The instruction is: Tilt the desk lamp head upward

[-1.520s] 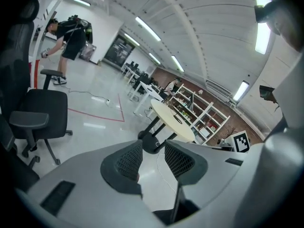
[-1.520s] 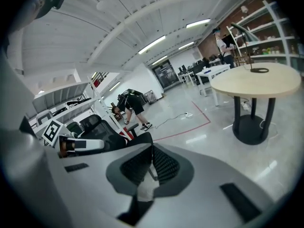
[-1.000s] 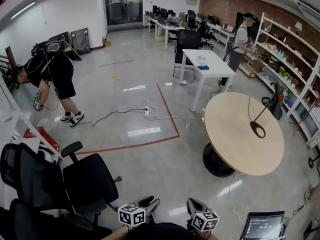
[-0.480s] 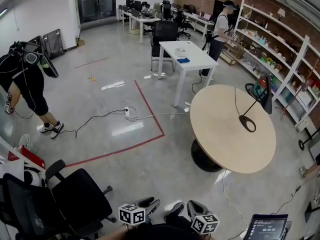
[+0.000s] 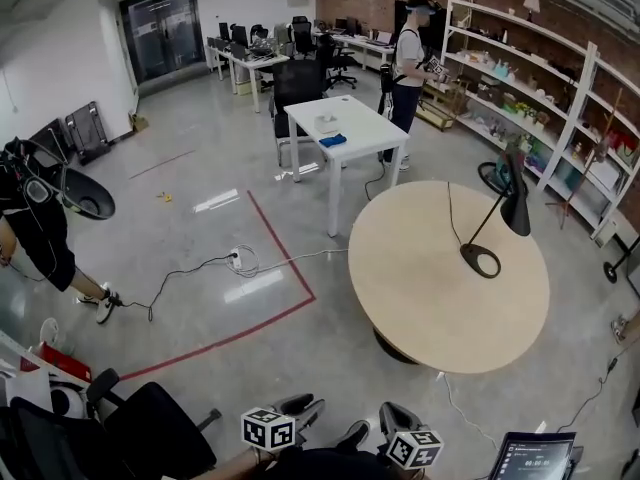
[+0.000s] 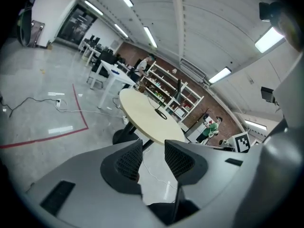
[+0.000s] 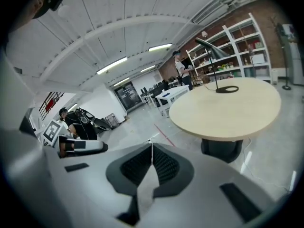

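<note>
at the far left of the head view a person in black (image 5: 38, 230) bends forward on the grey floor, and a black office chair (image 5: 150, 436) stands at the lower left. just right of the chair, at the bottom edge, the left gripper (image 6: 153, 159) is held low and well short of the round table; in its own view its two ribbed fingers (image 6: 129, 160) stand apart with a clear gap, and only floor and a loose cable show between them. a red tape line (image 5: 283, 251) runs across the floor, with a white power strip (image 5: 238, 260) and its cable beside it, and a white rectangular table (image 5: 345, 128) stands farther back. the right gripper (image 7: 152, 161) sits beside the left one at the bottom edge; its pads are pressed together with nothing pinched. the round wooden table (image 5: 420, 298) fills the right middle. the desk lamp (image 5: 493, 230) stands on the table's right part, its ring base (image 5: 481, 261) flat on the top, its thin stem leaning up to the right and its black head (image 5: 516, 209) drooping downward. the lamp is well apart from both grippers. white shelves (image 5: 545, 88) line the brick wall, a person (image 5: 408, 53) stands near them, and a lit screen (image 5: 530, 458) shows at the bottom right.
</note>
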`<state>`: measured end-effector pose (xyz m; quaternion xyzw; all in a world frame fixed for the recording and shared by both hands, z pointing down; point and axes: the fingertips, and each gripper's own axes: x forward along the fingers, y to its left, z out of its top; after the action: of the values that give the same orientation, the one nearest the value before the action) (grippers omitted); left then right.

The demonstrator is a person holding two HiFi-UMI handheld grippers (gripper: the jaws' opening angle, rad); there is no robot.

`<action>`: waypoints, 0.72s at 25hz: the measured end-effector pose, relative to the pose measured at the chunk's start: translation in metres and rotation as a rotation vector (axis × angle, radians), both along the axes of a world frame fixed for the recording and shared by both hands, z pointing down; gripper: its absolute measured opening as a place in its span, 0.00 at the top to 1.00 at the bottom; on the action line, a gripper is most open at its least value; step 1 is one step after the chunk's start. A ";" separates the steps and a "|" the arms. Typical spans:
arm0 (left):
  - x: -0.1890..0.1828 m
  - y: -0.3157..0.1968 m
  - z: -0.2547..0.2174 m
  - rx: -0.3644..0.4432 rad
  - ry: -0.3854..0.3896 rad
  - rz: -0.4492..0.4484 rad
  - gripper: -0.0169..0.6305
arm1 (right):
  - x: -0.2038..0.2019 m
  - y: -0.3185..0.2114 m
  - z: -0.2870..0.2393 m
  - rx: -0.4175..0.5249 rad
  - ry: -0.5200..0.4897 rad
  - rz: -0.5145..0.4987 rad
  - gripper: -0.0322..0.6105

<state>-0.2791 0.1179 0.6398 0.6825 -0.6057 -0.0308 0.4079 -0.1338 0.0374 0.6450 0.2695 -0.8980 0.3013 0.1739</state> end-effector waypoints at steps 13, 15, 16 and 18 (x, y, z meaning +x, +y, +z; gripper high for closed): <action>0.055 -0.135 -0.013 0.003 -0.056 0.122 0.74 | 0.056 -0.123 0.000 -0.027 -0.070 0.123 0.94; 0.056 -0.147 -0.017 0.000 -0.063 0.125 0.74 | 0.061 -0.132 0.000 -0.033 -0.078 0.135 0.94; 0.057 -0.153 -0.018 -0.001 -0.067 0.127 0.74 | 0.064 -0.137 0.000 -0.033 -0.081 0.144 0.94; 0.059 -0.165 -0.016 -0.001 -0.069 0.142 0.74 | 0.068 -0.148 0.002 -0.034 -0.087 0.167 0.94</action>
<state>-0.2204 -0.0473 0.6237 0.7242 -0.5694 0.0217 0.3883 -0.0658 -0.1101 0.6468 0.3271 -0.8739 0.3413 0.1135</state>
